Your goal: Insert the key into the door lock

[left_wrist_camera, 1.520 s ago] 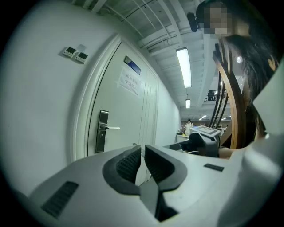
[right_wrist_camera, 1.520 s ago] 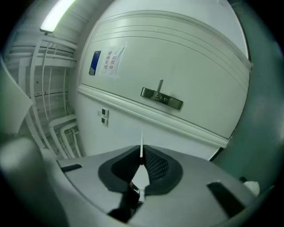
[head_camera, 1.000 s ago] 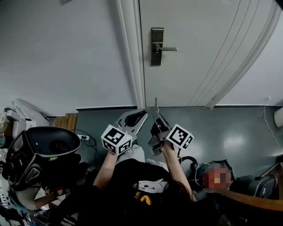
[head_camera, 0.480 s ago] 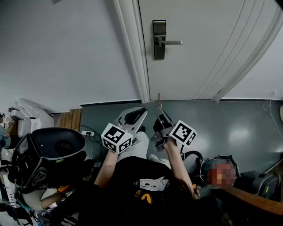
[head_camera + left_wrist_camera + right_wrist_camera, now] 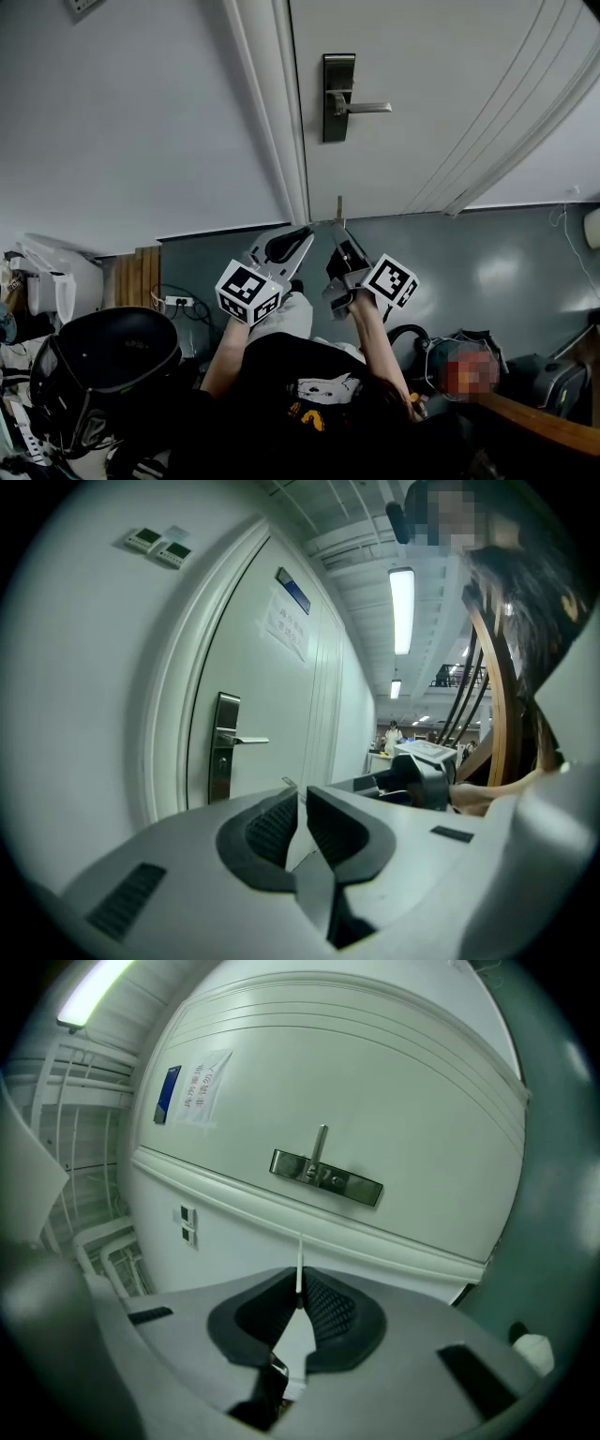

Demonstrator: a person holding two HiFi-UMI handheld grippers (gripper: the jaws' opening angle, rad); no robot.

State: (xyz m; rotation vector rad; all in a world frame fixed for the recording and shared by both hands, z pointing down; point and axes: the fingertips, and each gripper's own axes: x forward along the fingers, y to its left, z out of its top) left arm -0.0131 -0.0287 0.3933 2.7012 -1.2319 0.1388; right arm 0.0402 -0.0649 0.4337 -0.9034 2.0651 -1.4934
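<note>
Left gripper [image 5: 298,236] is hanging low just beside the right one, jaws pressed together on nothing; it's idling, well apart from the door [image 5: 441,112]; right gripper [image 5: 337,234] is clamping the key [image 5: 339,211], blade sticking out past the pads and pointing at the door; lock plate [image 5: 337,97] is sitting higher up the door, well apart from the key, lever handle [image 5: 367,108] jutting right; I'm reading this as the approach, insertion not yet begun; keyhole is too small to make out; doing it well means squaring the blade to the plate, matching its roll to the slot, then pushing straight with no side load; the thin blade is looking prone to twisting in the pads.
</note>
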